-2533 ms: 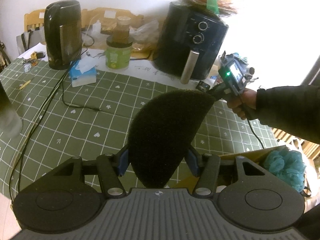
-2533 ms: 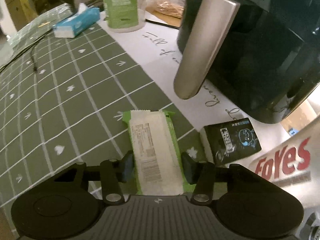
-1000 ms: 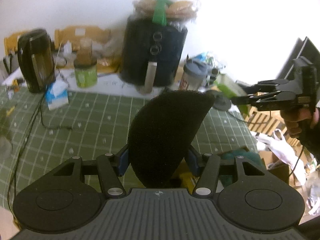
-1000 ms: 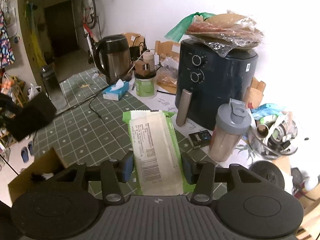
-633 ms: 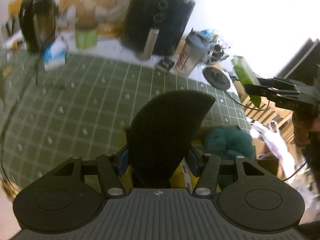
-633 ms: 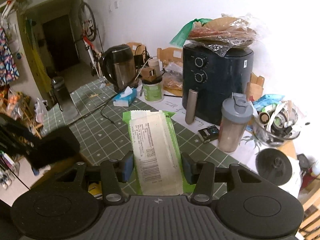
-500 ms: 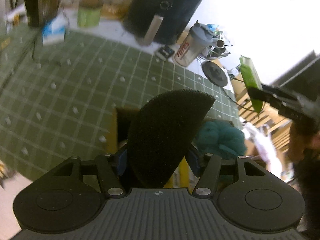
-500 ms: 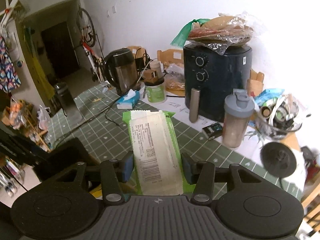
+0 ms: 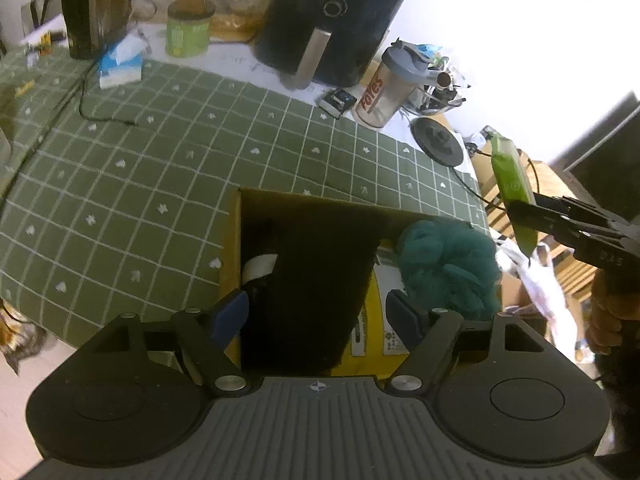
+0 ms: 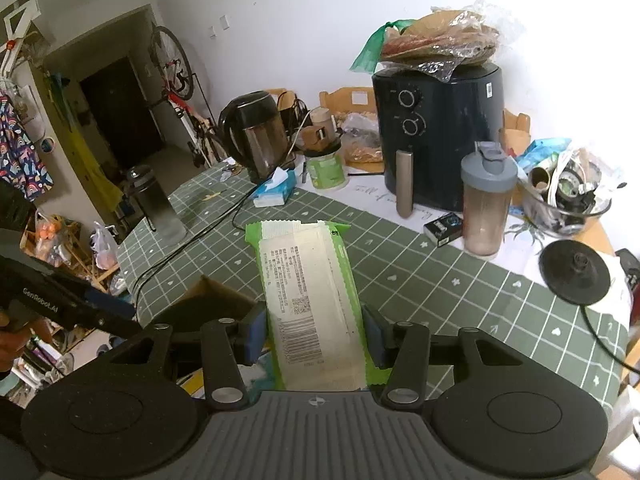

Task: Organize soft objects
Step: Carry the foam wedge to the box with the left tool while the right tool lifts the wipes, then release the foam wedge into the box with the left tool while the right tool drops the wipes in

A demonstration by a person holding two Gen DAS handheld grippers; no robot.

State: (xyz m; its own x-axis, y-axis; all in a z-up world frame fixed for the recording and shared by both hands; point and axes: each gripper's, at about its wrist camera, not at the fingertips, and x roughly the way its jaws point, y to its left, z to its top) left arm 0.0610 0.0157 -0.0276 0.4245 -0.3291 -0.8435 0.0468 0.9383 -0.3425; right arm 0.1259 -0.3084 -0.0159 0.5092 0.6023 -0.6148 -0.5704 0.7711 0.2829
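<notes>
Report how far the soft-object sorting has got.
Done: the teal pouf lies in the cardboard box, and the black sponge sits there between the open left gripper. In hand: the right gripper grips the green wipes pack. Left: box that pack.

Both views bend straight lines hard toward their rims, with white vignetted corners. In the left wrist view the wall beyond the worktop's [image 9: 168, 168] far right corner is blown out to white, while the cardboard box [image 9: 234, 248] interior is so dark the black foam [image 9: 316, 280] loses its outline. The right wrist view is evenly lit and sharp, dimming toward the doorway [image 10: 120, 116].
</notes>
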